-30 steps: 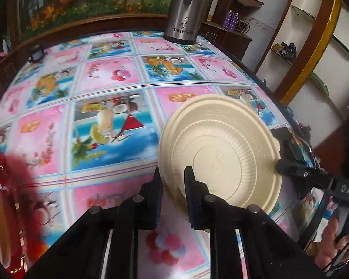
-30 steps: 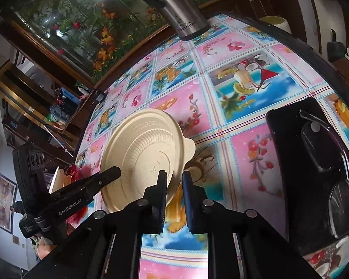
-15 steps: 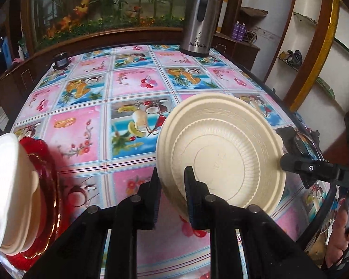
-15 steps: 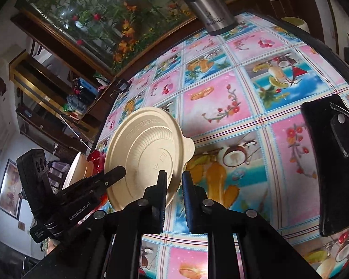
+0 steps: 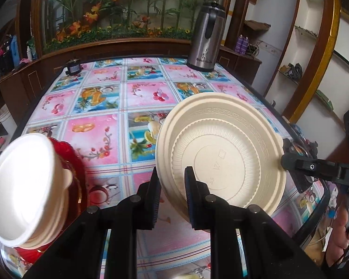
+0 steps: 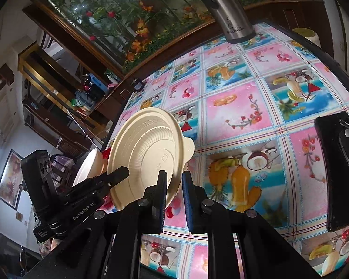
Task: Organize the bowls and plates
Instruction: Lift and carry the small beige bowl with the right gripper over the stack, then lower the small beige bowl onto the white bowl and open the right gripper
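A cream ribbed bowl point(image 5: 223, 153) is held up on edge above the table, its underside facing the left wrist camera. My left gripper point(image 5: 171, 174) is shut on its near rim. My right gripper point(image 6: 174, 179) is shut on the opposite rim of the same bowl point(image 6: 149, 153); its finger shows in the left wrist view point(image 5: 297, 164). A stack of white bowls point(image 5: 23, 176) sits tilted on a red plate point(image 5: 73, 162) at the left, and shows behind the held bowl in the right wrist view point(image 6: 89, 165).
The table has a pink and blue fruit-print cloth point(image 5: 137, 93). A steel thermos point(image 5: 206, 37) stands at the far edge, a small dark object point(image 5: 73, 67) at the far left corner. A black tray point(image 6: 339, 174) lies at the right. Shelves stand beyond the right edge.
Both grippers have carried the bowl leftward towards the white bowl stack, which has come fully into the left wrist view. The grip on the bowl has not changed.
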{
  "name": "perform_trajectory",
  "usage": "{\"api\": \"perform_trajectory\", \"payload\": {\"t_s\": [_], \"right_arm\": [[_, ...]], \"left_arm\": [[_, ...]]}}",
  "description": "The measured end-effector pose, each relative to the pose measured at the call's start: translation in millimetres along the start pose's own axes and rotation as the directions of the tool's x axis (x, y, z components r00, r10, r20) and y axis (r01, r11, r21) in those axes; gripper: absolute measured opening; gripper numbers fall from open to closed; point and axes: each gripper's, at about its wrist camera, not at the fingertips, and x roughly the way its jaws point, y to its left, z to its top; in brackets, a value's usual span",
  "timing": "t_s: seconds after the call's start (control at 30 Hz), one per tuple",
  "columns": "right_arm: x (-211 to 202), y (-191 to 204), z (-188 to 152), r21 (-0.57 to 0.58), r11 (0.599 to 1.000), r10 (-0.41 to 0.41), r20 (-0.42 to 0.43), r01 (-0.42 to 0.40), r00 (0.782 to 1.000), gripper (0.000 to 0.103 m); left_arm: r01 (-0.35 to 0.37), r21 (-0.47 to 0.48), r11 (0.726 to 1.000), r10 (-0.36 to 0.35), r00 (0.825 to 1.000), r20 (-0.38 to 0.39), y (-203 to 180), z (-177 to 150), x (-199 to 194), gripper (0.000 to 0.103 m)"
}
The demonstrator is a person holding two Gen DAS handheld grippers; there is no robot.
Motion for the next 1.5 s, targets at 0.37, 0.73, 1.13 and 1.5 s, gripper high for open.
{"api": "perform_trajectory", "payload": {"t_s": [0.37, 0.73, 1.13, 1.5], "right_arm": [[10.2, 49.2, 11.1, -0.083, 0.995, 0.050, -0.019, -0.051, 0.999, 0.015], [33.4, 108.1, 20.9, -0.158, 0.980, 0.113, -0.060, -0.121, 0.992, 0.015], [78.7, 173.8, 24.9, -0.225, 0.955, 0.165, -0.129, -0.191, 0.978, 0.015], [125.3, 192.8, 17.1, -0.215, 0.956, 0.149, -0.224, -0.198, 0.963, 0.015]], "left_arm": [[-0.026, -0.065, 0.998, 0.031, 0.997, 0.076, 36.8, 4.9, -39.5, 0.022], [-0.079, -0.150, 0.986, 0.101, 0.984, 0.143, 87.2, 0.7, -83.5, 0.022], [-0.152, -0.261, 0.953, 0.202, 0.964, 0.175, 145.4, -11.1, -110.5, 0.026], [-0.170, -0.325, 0.930, 0.226, 0.964, 0.140, 179.5, -27.5, -105.9, 0.026]]}}
